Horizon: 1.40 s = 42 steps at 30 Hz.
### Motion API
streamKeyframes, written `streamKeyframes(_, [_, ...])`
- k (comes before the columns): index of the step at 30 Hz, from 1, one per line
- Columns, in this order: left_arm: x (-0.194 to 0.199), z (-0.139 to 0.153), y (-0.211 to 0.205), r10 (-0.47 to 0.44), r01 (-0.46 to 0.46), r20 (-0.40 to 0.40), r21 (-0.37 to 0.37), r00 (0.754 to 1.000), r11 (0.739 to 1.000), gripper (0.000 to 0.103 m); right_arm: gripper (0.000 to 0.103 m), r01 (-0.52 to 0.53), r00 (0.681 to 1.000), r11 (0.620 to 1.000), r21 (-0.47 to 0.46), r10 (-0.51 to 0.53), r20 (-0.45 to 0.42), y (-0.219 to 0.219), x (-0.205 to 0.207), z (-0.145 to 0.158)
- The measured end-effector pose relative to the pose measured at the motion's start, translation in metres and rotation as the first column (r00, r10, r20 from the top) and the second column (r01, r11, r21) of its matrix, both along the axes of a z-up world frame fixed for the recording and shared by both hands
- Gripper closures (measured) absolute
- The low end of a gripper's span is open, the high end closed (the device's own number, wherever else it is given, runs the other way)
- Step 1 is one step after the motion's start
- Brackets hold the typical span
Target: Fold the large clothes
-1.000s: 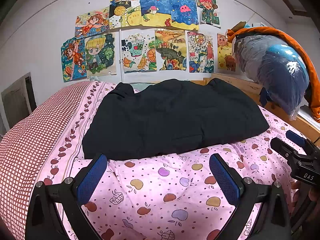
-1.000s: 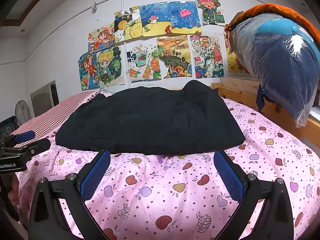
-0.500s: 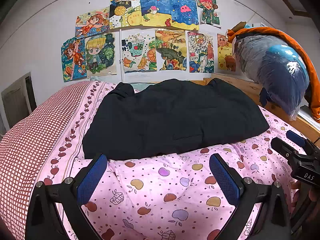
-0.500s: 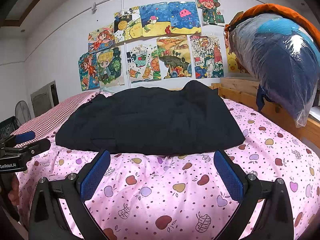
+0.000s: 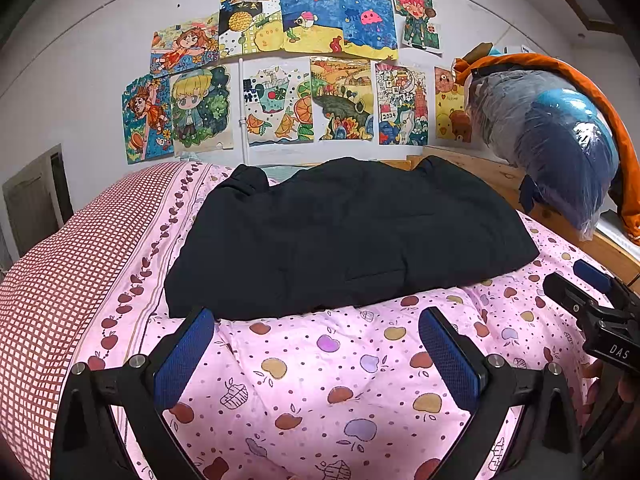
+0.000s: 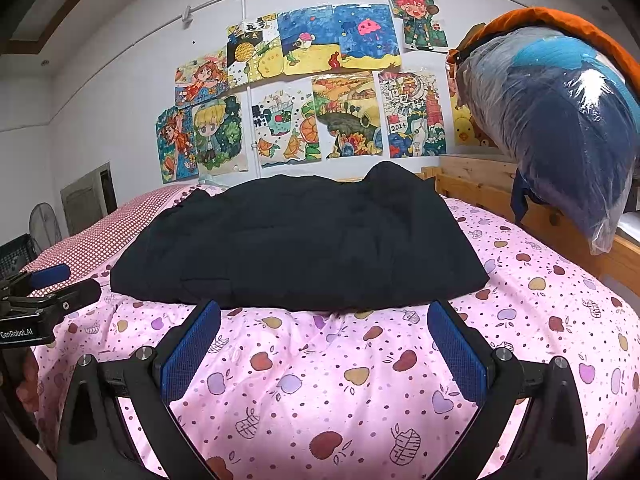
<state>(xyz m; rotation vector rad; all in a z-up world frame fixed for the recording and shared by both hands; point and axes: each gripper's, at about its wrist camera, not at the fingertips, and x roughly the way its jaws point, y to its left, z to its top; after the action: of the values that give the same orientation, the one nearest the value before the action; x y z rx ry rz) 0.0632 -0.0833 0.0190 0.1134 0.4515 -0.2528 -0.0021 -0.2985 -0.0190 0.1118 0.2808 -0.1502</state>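
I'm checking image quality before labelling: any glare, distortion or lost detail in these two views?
Left wrist view: fisheye bends the wall; black garment reads nearly featureless. Right wrist view: glare spot on the plastic-wrapped bundle, dark vignetted corners, garment folds hard to tell.

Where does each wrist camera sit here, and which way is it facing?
Left wrist: behind the open left tool, facing the black garment on the pink quilt; the right tool shows at right.
Right wrist: behind the open right tool, facing the same garment; the left tool shows at left.
Shared: garment, quilt, wall drawings, bagged bundle.
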Motion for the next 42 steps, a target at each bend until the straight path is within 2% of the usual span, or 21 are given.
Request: streamKeyframes(42, [-0.0002,-0.0008,-0.0003,-0.001,0.001,0.000,-0.002,1.000,1.000,0.000,0.002,0.000,1.000,1.000,0.002,0.000,-0.001,0.0056,-0.0018,-0.0016])
